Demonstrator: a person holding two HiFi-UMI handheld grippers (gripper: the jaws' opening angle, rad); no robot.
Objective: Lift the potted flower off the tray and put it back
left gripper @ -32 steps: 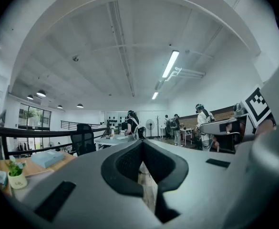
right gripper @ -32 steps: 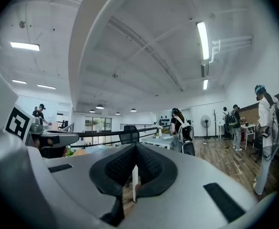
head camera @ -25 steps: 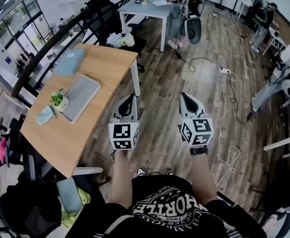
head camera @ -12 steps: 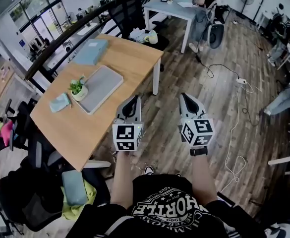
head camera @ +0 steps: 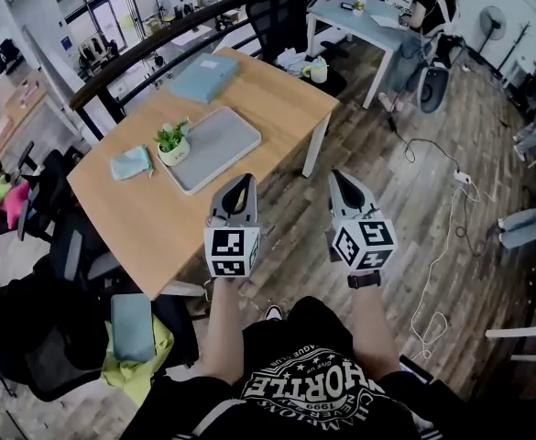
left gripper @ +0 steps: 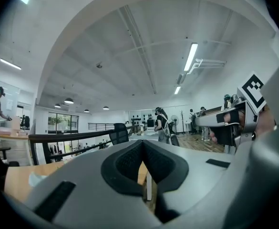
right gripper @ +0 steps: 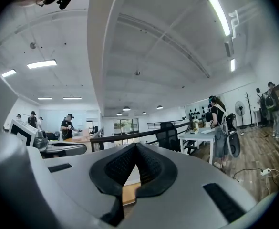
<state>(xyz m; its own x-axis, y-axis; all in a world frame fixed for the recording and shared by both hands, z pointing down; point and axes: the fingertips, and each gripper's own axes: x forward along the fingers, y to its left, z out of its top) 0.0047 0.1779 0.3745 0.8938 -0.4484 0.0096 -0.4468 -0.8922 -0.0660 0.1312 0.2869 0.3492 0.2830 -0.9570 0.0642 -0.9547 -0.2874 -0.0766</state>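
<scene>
The potted flower (head camera: 171, 143), a small green plant in a white pot, stands at the left corner of the grey tray (head camera: 217, 143) on the wooden table (head camera: 148, 232). My left gripper (head camera: 241, 181) is held level just off the table's near edge, to the right of the tray, shut with nothing in it. My right gripper (head camera: 337, 176) is beside it over the wooden floor, also shut and empty. In the left gripper view the closed jaws (left gripper: 142, 144) point past the table's edge. The right gripper view shows its closed jaws (right gripper: 136, 147); the plant is hidden there.
A blue cloth (head camera: 132, 162) lies left of the pot and a pale blue box (head camera: 203, 78) behind the tray. Black chairs (head camera: 281, 7) stand round the table, with a railing (head camera: 148, 49) beyond. A person sits at another table (head camera: 364, 16). Cables (head camera: 442, 218) run over the floor at the right.
The table with tray and plant has drawn nearer and shifted right in the head view as the person walks up. Both grippers stay shut, side by side in front.
</scene>
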